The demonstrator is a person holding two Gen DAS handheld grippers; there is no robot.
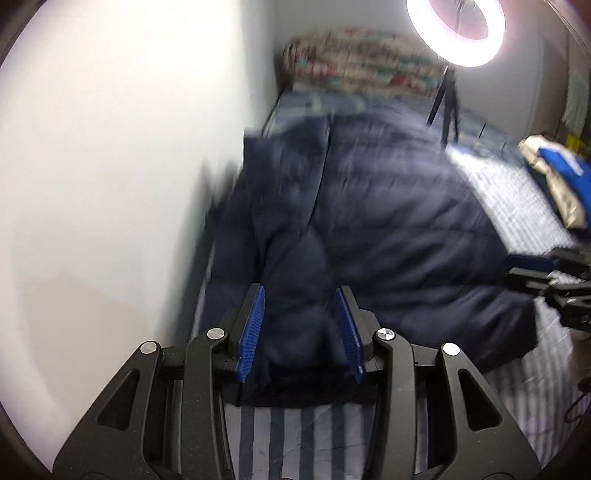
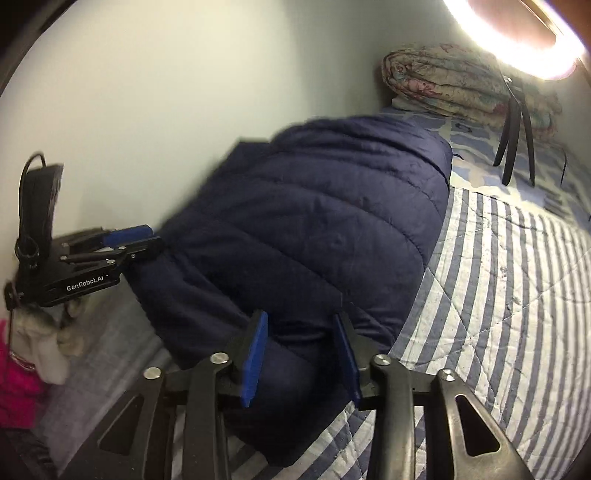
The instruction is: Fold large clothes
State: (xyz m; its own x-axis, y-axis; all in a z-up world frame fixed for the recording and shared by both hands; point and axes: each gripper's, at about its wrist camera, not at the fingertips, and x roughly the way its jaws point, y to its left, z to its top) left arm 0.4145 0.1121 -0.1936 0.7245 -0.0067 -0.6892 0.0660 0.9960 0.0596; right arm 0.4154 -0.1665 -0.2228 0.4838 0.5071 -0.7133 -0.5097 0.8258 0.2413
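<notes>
A large navy quilted puffer jacket [image 1: 369, 221] lies bunched on a striped bed along the white wall; it also shows in the right wrist view [image 2: 314, 221]. My left gripper [image 1: 300, 295] has its blue-padded jaws spread, with the jacket's near edge bulging between them. My right gripper [image 2: 301, 319] is likewise spread around a fold of the jacket's near end. Neither pad visibly pinches the cloth. The left gripper also shows in the right wrist view [image 2: 147, 236] at the jacket's wall side. The right gripper shows in the left wrist view [image 1: 517, 269] at the jacket's right side.
The blue-and-white striped quilt [image 2: 498, 288] covers the bed. A folded floral blanket [image 2: 461, 81] lies at the far end. A ring light [image 1: 456, 29] on a black tripod [image 2: 513, 140] stands on the bed. A white wall [image 1: 110, 166] is close on the left. Pink and white cloth [image 2: 22, 373] lies by the wall.
</notes>
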